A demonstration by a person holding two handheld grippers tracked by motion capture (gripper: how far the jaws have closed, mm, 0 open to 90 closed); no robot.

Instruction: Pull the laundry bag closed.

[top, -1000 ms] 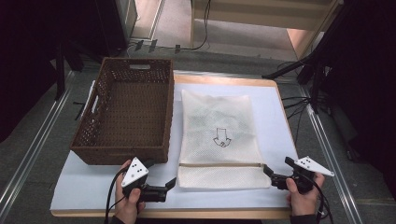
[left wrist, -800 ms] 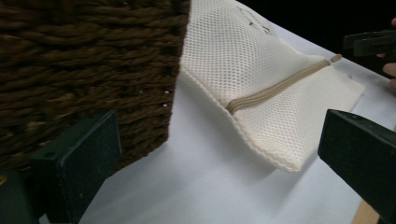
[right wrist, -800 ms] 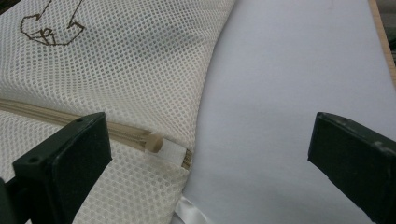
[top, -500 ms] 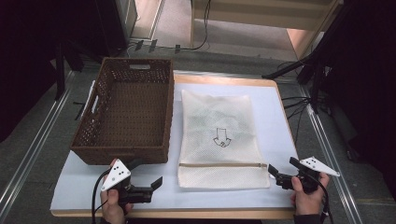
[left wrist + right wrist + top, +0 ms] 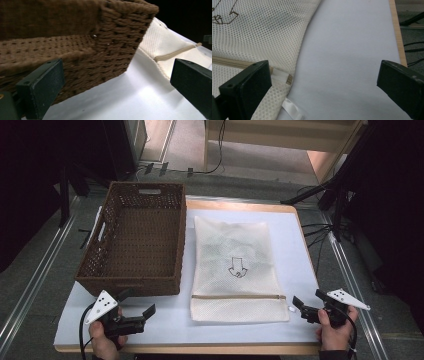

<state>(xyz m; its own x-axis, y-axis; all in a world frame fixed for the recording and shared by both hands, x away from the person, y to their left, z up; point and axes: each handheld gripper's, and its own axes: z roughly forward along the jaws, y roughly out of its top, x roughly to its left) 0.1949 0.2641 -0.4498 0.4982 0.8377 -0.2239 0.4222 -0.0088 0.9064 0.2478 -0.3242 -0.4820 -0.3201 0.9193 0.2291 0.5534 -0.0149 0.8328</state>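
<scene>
High view: the mesh bag lies flat, just left of the right gripper, whose jaws are spread wide and empty. The left gripper, also spread, sits below the basket. The bag looks light, limp and floppy; its zipper corner seems the firmest hold.

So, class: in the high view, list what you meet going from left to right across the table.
Left tongs → brown wicker basket → white mesh laundry bag → right tongs.
</scene>
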